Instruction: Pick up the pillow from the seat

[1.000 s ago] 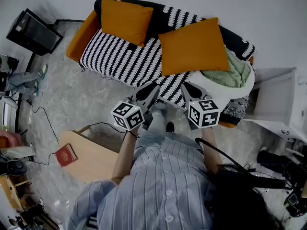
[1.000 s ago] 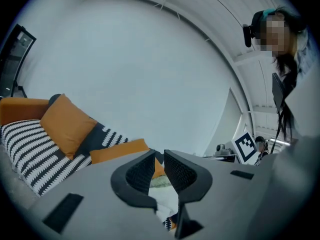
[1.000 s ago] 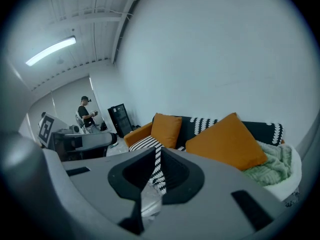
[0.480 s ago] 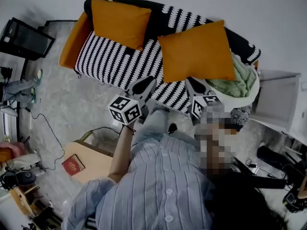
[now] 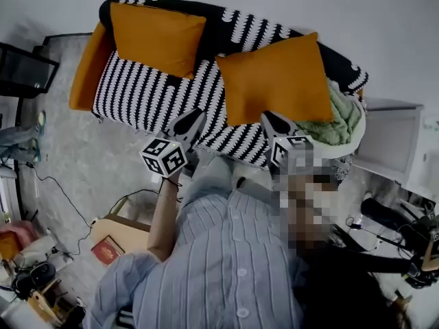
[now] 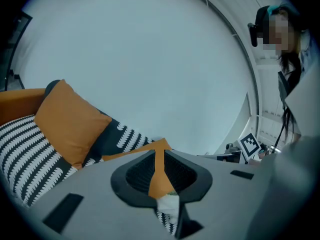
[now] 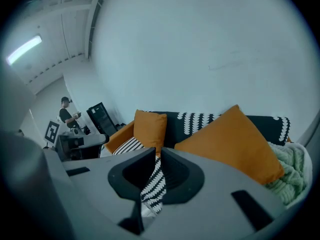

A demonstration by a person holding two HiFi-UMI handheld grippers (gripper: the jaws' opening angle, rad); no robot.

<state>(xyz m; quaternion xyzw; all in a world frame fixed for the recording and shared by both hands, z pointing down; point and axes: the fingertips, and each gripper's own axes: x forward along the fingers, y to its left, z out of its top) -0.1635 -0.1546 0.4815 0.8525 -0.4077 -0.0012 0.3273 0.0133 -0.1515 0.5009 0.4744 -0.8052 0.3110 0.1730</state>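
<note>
The person in the striped shirt [image 5: 226, 266] is standing in front of the sofa [image 5: 140, 94] and is facing it. A wooden tabletop [image 5: 127, 233] is standing on the floor well in front of the sofa's left end and is carrying a red book [image 5: 105, 251].

The left claw [image 5: 194, 114] is hovering over the front edge of the sofa seat and is pointing toward the backrest. Its jaws are standing pressed together with only a thin slit between them and are pinching nothing. The right claw [image 5: 269, 117] is hovering beside it over the same front edge, nearer the sofa's right end. Its jaws are likewise pressed together and are gripping nothing.

In the left gripper view, the left claw [image 6: 159, 153] is showing orange fabric through its slit. In the right gripper view, the right claw [image 7: 157, 152] is showing the striped seat cover.

The near orange pillow [image 5: 274, 77] is resting on the sofa seat, right of centre, leaning against the backrest just beyond both claws; neither claw is touching it. A second orange pillow [image 5: 156, 36] is leaning at the sofa's left end. A green blanket [image 5: 337, 118] is lying at the sofa's right end.
</note>
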